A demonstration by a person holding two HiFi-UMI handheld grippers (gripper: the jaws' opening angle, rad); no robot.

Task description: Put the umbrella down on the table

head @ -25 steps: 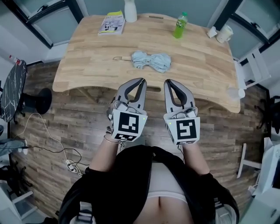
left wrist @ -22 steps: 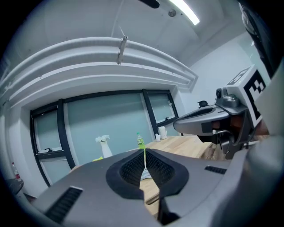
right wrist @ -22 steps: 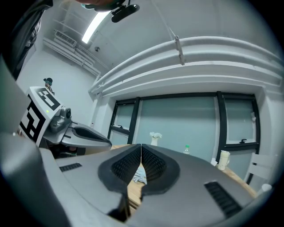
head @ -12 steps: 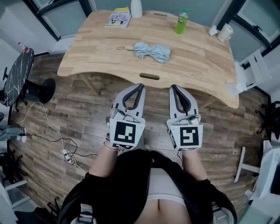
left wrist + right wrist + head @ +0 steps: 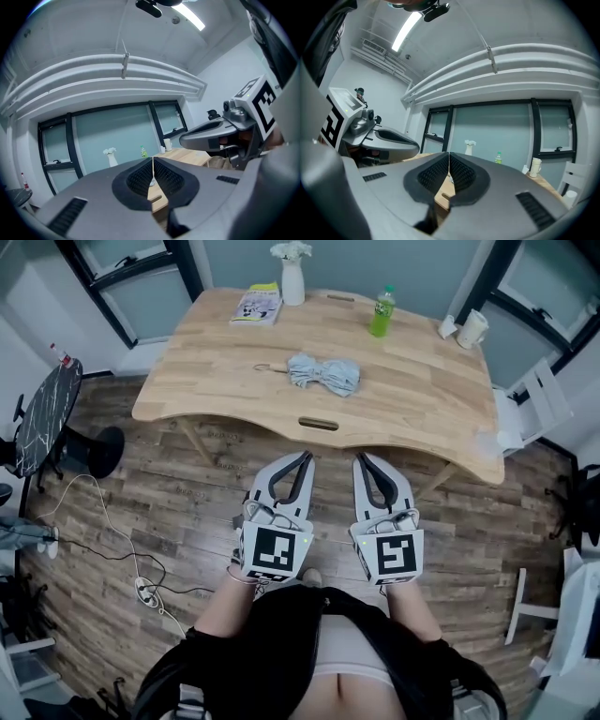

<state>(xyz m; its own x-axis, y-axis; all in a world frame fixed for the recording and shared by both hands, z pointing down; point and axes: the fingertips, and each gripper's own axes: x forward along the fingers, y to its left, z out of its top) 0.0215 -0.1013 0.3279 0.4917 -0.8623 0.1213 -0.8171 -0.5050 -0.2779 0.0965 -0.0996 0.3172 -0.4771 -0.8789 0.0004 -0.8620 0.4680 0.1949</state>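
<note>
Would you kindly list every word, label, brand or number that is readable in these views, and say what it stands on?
No text can be read here.
Booklet cover: print too small to read.
Green bottle label: too small to read.
Left marker cube and right marker cube: black-and-white square patterns, no letters.
</note>
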